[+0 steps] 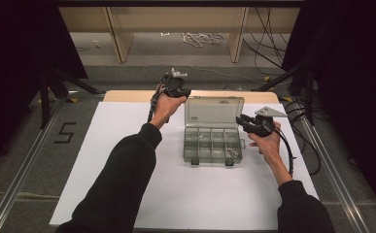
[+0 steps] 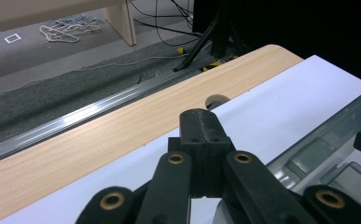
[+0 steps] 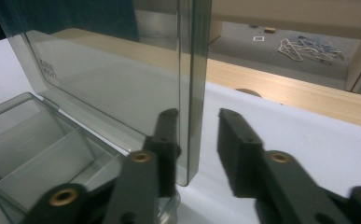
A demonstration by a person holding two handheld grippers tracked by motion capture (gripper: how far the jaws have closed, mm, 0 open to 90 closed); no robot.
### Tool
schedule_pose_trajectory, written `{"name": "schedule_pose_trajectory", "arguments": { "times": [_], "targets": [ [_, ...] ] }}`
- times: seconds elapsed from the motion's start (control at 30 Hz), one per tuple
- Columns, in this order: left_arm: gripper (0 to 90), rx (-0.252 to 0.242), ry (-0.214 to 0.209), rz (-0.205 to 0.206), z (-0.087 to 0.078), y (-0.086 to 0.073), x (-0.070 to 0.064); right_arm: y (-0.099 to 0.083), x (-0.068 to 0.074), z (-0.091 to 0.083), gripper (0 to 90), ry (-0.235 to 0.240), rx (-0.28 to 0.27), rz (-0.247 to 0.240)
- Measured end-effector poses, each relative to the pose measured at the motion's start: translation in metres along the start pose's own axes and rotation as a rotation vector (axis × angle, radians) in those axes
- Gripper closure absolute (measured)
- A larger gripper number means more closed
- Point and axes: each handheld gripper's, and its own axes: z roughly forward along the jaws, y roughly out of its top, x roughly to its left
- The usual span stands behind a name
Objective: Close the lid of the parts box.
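You are straddling the box (image 1: 213, 137) lid's (image 3: 122, 79) right edge with the right claw (image 3: 197, 140), jaws apart, ready to swing it. The left claw (image 2: 201, 128), jaws together, is waiting behind the box.

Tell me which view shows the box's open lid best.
The high view: the whole lid stands raised behind the compartments of the box. The right gripper view has its edge close up between the open jaws of the right gripper. The left gripper view catches just a corner of it.
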Motion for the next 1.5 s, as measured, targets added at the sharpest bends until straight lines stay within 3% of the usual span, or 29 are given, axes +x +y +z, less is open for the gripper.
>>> {"name": "schedule_pose_trajectory", "arguments": {
  "times": [0.07,0.17,0.2,0.27,0.4,0.47,0.53,0.63,1.0,1.1,1.17,1.5],
  "targets": [
    [89.8,-0.002,-0.010,-0.005,-0.001,-0.001,-0.001,0.002,0.003,-0.005,60.7,-0.009,0.029,0.007],
    [89.8,-0.003,-0.028,0.002,-0.004,-0.002,-0.003,0.004,0.004,-0.010,52.8,-0.033,0.018,0.019],
    [89.8,-0.007,-0.033,0.003,-0.006,-0.003,-0.004,0.005,0.005,-0.013,50.2,-0.032,0.013,0.054],
    [89.8,-0.013,-0.042,-0.001,-0.008,-0.004,-0.006,0.007,0.008,-0.018,45.1,-0.028,-0.001,0.073],
    [89.8,-0.031,-0.065,0.014,-0.011,-0.008,-0.009,0.014,0.019,-0.031,38.9,-0.050,0.030,0.027],
    [89.8,-0.023,-0.074,0.003,-0.014,-0.010,-0.013,0.017,0.024,-0.037,36.1,-0.060,0.016,0.008],
    [89.8,-0.027,-0.083,0.009,-0.016,-0.012,-0.016,0.021,0.028,-0.041,34.4,-0.056,-0.001,0.020],
    [89.7,-0.035,-0.102,0.020,-0.020,-0.015,-0.021,0.025,0.036,-0.050,31.4,-0.063,0.016,-0.007],
    [89.7,-0.062,-0.143,0.035,-0.035,-0.025,-0.035,0.028,0.056,-0.075,27.2,-0.078,0.022,-0.039],
    [89.7,-0.069,-0.152,0.036,-0.038,-0.029,-0.038,0.026,0.059,-0.081,27.2,-0.055,0.015,-0.022],
    [89.7,-0.066,-0.155,0.040,-0.040,-0.031,-0.040,0.025,0.060,-0.084,26.9,-0.069,0.006,-0.036],
    [89.7,-0.083,-0.181,0.059,-0.048,-0.049,-0.049,0.021,0.074,-0.103,25.5,-0.053,0.000,-0.030]
  ]
}}
